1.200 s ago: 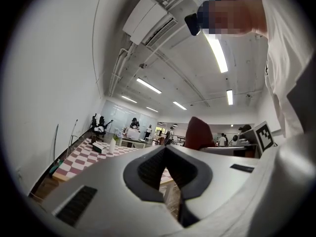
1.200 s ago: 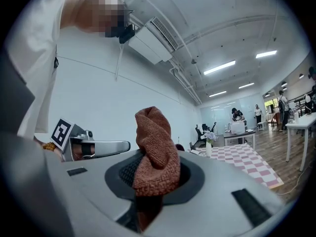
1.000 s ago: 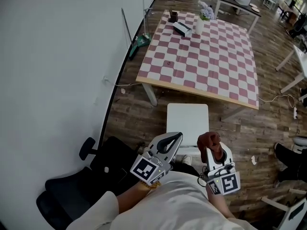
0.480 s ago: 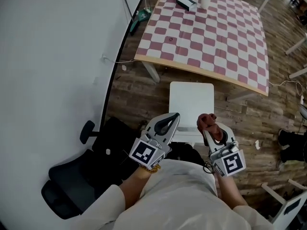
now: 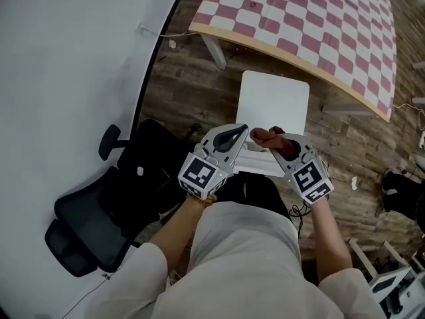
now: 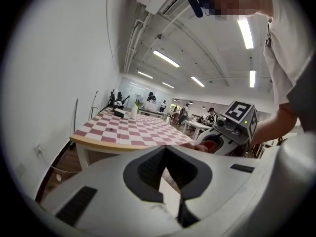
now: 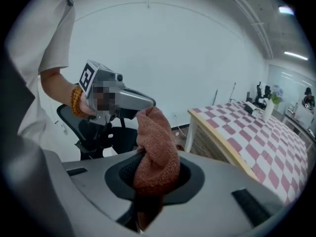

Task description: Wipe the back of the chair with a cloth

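The right claw (image 5: 276,143) clamps a rust-brown cloth (image 7: 157,149) by its bunched middle, just above the back of the white chair (image 5: 275,102). The left claw (image 5: 231,137), jaws together and empty, hovers beside it. The cloth looks soft, light and easily draped.

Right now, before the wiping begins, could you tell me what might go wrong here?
The cloth is bunched into a wad in the right gripper, so its hard jaws may scrape the white chair's back rather than wipe it. The left gripper, shut and empty, sits very close to the cloth and could snag or knock it.
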